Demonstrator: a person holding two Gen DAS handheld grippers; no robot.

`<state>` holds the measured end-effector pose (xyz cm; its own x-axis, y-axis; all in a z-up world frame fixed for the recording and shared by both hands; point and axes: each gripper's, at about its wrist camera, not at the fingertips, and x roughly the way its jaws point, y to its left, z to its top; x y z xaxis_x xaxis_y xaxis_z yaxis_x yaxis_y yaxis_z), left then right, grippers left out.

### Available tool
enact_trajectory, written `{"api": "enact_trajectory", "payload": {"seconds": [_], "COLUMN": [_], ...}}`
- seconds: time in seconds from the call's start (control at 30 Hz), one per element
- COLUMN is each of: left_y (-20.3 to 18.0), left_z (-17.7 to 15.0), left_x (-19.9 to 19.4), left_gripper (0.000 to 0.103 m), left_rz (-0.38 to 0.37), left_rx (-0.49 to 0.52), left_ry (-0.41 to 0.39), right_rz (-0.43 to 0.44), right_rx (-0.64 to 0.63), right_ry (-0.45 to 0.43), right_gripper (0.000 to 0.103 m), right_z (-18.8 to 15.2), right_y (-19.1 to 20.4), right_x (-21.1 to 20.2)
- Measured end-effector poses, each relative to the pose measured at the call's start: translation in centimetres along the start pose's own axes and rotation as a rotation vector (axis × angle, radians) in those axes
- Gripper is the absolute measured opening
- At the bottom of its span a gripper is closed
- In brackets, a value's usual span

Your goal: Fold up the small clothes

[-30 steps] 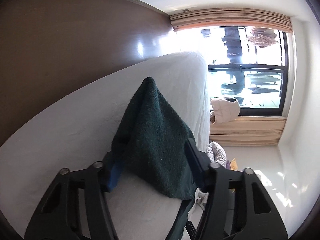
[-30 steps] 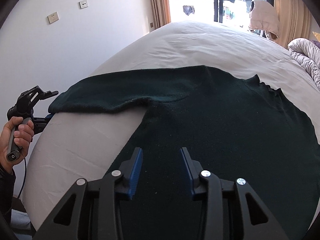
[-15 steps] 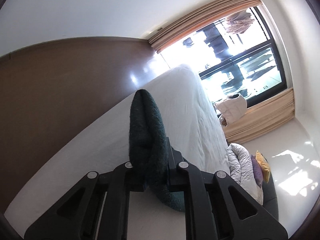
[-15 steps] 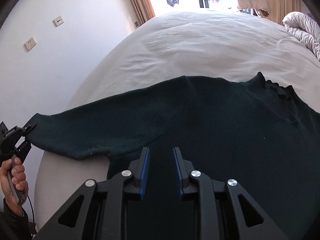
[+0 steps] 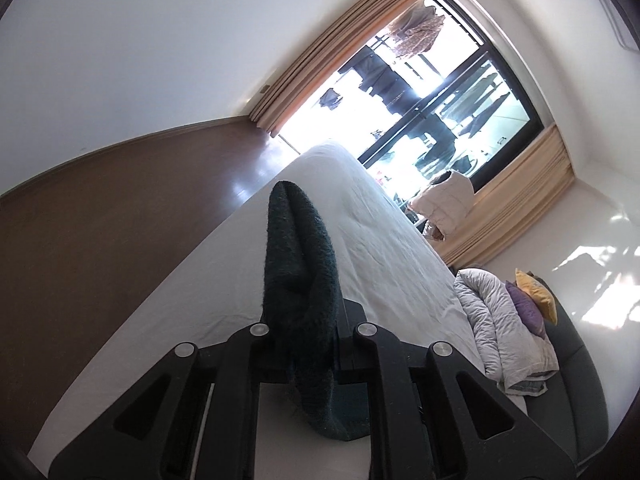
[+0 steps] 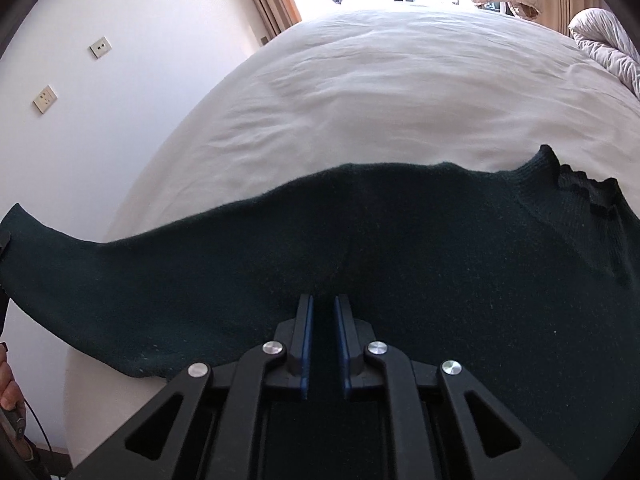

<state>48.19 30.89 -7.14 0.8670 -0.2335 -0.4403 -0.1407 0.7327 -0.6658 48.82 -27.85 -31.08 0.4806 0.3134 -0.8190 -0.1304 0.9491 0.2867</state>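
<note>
A dark green knit sweater [image 6: 440, 248] lies spread on the white bed [image 6: 400, 92], its collar at the right. Its left sleeve [image 6: 80, 280] stretches off the bed's left edge, lifted. My left gripper [image 5: 308, 320] is shut on the sleeve's cuff [image 5: 300, 264], which stands up between the jaws. My right gripper [image 6: 322, 312] sits low over the sweater near the armpit. Its blue-padded jaws stand nearly closed with a narrow gap. I cannot tell whether cloth is pinched between them.
A grey duvet [image 5: 504, 328] with purple and yellow cushions lies past the bed's far side. A pale jacket [image 5: 444, 196] hangs by the window with beige curtains. Brown floor lies left of the bed. A white wall with sockets [image 6: 46, 98] stands at left.
My left gripper closed on the sleeve cuff and lifted it off the bed. My right gripper's jaws narrowed from wide open to almost closed and moved forward onto the sweater.
</note>
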Motion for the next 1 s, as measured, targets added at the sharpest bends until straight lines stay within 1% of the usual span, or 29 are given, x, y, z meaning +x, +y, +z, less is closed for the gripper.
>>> {"api": "enact_trajectory", "payload": {"seconds": [0.1, 0.13, 0.2, 0.23, 0.27, 0.33, 0.4, 0.43, 0.47, 0.5, 0.53, 0.57, 0.6, 0.63, 0.67, 0.73, 0.77, 0.8, 0.87, 0.9, 0.93, 0.97, 1.0], "left_y": [-3.8, -5.5, -8.5, -9.8, -11.3, -14.7, -18.2, -20.9, -22.8, -24.8, -26.5, -28.3, -30.2, -32.7, -34.2, -36.2, -36.9, -37.1, -37.1, -37.5, -35.4, -35.2, -35.1], "left_z": [0.7, 0.2, 0.0, -0.2, -0.7, -2.0, -4.0, -5.6, -6.7, -7.9, -9.3, -10.2, -11.3, -13.4, -14.5, -17.5, -20.0, -21.8, -25.6, -27.3, -29.3, -30.5, -32.0], "left_x": [0.9, -0.4, 0.4, 0.2, 0.4, 1.1, 1.7, 1.8, 2.1, 2.3, 2.0, 2.3, 2.7, 2.0, 2.4, 2.5, 2.2, 2.7, 4.4, 5.4, 5.6, 6.2, 6.9], "left_gripper": [0.010, 0.010, 0.010, 0.010, 0.010, 0.010, 0.010, 0.010, 0.010, 0.010, 0.010, 0.010, 0.010, 0.010, 0.010, 0.010, 0.010, 0.010, 0.010, 0.010, 0.010, 0.010, 0.010], "left_rz": [-0.012, -0.018, -0.030, -0.040, -0.050, -0.073, -0.109, -0.133, -0.156, -0.178, -0.194, -0.210, -0.227, -0.240, -0.250, -0.262, -0.266, -0.261, -0.226, -0.205, -0.187, -0.166, -0.142], "left_rx": [0.055, 0.073, 0.131, 0.156, 0.178, 0.218, 0.255, 0.270, 0.288, 0.314, 0.341, 0.369, 0.402, 0.433, 0.462, 0.505, 0.526, 0.547, 0.598, 0.622, 0.641, 0.664, 0.699], "left_ry": [-0.018, -0.023, -0.026, -0.025, -0.022, -0.009, 0.012, 0.025, 0.038, 0.045, 0.051, 0.058, 0.063, 0.065, 0.068, 0.085, 0.100, 0.116, 0.141, 0.153, 0.162, 0.161, 0.154], "right_rz": [0.013, 0.023, 0.036, 0.043, 0.050, 0.076, 0.112, 0.130, 0.149, 0.172, 0.201, 0.245, 0.282, 0.328, 0.378, 0.479, 0.525, 0.562, 0.616, 0.630, 0.644, 0.643, 0.633], "right_rx": [0.010, 0.015, 0.021, 0.021, 0.022, 0.029, 0.043, 0.046, 0.055, 0.071, 0.097, 0.142, 0.177, 0.220, 0.257, 0.313, 0.331, 0.340, 0.345, 0.340, 0.325, 0.305, 0.276], "right_ry": [0.025, 0.027, 0.030, 0.028, 0.027, 0.027, 0.033, 0.039, 0.047, 0.055, 0.058, 0.049, 0.034, 0.006, -0.027, -0.075, -0.089, -0.103, -0.133, -0.144, -0.154, -0.160, -0.163], "right_gripper": [0.011, 0.010, 0.007, 0.005, 0.003, 0.002, 0.002, 0.003, 0.003, 0.005, 0.015, 0.038, 0.050, 0.066, 0.074, 0.079, 0.079, 0.079, 0.080, 0.081, 0.085, 0.091, 0.092], "right_z": [-0.1, -0.3, -0.5, -0.5, -0.5, -0.6, -0.5, -0.4, -0.3, -0.1, 0.0, 0.1, 0.2, 0.1, 0.0, -0.1, -0.2, -0.3, -0.5, -0.5, -0.7, -0.9, -1.0], "right_y": [-0.6, -0.8, -1.3, -1.5, -1.7, -2.2, -2.8, -3.0, -3.3, -3.8, -4.2, -5.0, -5.7, -6.6, -7.6, -9.7, -10.7, -11.7, -13.2, -13.6, -13.8, -13.6, -13.2], "right_x": [0.8, 1.0, 1.6, 1.8, 2.0, 2.0, 2.0, 2.0, 1.8, 1.6, 1.2, 0.5, -0.2, -1.3, -2.4, -4.8, -5.9, -7.2, -9.7, -10.7, -11.9, -12.7, -13.4]}}
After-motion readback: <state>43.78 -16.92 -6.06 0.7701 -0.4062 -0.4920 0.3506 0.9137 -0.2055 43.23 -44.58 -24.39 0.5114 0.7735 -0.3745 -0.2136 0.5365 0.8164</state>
